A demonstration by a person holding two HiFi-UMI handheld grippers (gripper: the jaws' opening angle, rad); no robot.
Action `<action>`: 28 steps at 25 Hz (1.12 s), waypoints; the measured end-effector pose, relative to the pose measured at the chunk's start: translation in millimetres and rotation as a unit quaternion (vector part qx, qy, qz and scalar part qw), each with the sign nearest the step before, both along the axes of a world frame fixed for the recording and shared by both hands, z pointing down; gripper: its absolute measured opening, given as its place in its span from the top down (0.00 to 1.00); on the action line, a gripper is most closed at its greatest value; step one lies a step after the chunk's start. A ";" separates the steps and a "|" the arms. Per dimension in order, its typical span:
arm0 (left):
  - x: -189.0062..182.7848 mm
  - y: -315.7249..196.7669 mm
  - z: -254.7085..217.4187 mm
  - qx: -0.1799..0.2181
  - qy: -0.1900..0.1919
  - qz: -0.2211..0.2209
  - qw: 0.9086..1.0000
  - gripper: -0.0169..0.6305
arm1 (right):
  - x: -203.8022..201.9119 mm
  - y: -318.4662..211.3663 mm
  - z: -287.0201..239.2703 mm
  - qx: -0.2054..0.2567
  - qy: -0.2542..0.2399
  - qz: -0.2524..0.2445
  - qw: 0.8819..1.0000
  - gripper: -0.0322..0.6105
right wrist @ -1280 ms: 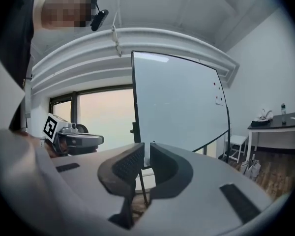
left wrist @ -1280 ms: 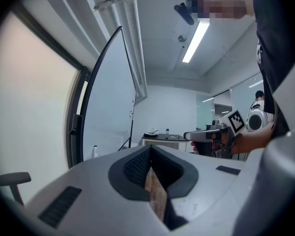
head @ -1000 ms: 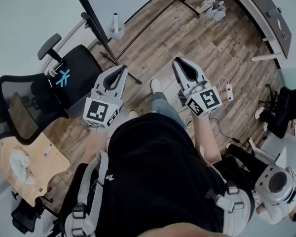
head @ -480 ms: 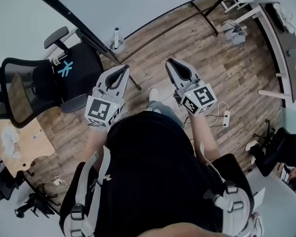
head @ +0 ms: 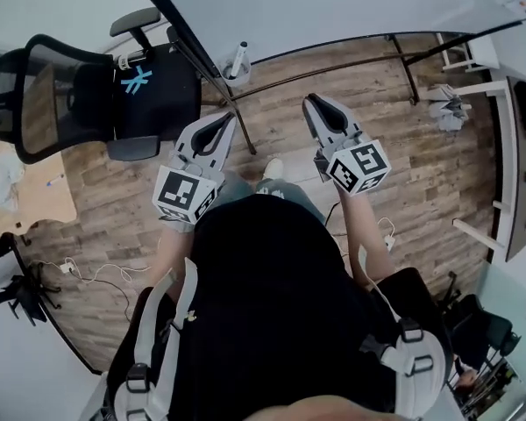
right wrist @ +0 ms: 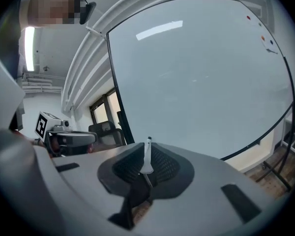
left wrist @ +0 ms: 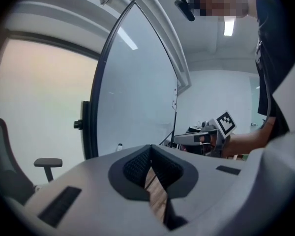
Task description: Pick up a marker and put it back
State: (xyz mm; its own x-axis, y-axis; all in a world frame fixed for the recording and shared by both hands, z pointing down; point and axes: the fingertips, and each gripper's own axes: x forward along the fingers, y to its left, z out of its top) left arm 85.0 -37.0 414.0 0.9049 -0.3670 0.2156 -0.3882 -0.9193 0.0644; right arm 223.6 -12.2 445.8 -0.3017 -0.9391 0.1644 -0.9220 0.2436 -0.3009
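Observation:
A white marker (head: pixel 239 57) with a dark cap stands upright in a small cup on the wood floor, at the foot of the whiteboard (head: pixel 333 7). In the right gripper view the marker (right wrist: pixel 148 142) shows far off, straight beyond the jaw tips. My left gripper (head: pixel 221 119) and right gripper (head: pixel 312 103) are held side by side at waist height, well short of the marker. Both are shut with nothing between the jaws. The left gripper view shows its tips (left wrist: pixel 150 149) meeting in front of the whiteboard (left wrist: pixel 137 82).
A black office chair (head: pixel 149 86) stands left of the marker, beside the whiteboard's dark stand leg (head: pixel 202 60). A wooden desk (head: pixel 35 191) lies at far left, with cables (head: pixel 96 274) on the floor. Desks (head: pixel 517 139) line the right side.
The person has stepped and turned toward the whiteboard. The chair, the marker cup and the board's foot now lie closer ahead. Both grippers keep the same pose and stay shut.

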 end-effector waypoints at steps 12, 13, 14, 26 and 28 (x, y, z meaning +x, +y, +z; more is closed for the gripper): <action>-75.9 -26.4 4.7 -0.014 0.007 -0.086 0.996 0.96 | -40.5 -73.5 10.8 -0.036 0.013 -0.037 0.999 0.88; -81.1 -29.0 4.0 -0.013 0.008 -0.089 0.996 0.96 | -43.5 -78.4 12.2 -0.039 0.014 -0.037 0.998 0.87; -86.4 -31.6 3.4 -0.013 0.010 -0.092 0.996 0.96 | -46.2 -83.3 13.6 -0.043 0.015 -0.035 0.998 0.86; -144.4 -50.6 7.1 -0.025 0.017 -0.123 0.992 0.96 | -69.7 -139.9 34.9 -0.078 0.010 -0.014 0.997 0.75; -153.8 -53.6 10.2 -0.028 0.016 -0.130 0.991 0.96 | -72.5 -149.1 40.2 -0.081 0.011 -0.008 0.997 0.74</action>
State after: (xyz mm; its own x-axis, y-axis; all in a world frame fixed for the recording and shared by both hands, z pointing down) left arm -68.8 -90.6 424.2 0.7883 -0.5763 0.2153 -0.6078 -0.7837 0.1278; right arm 151.1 -161.3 486.0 -0.3121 -0.8945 0.3202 -0.9248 0.2088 -0.3180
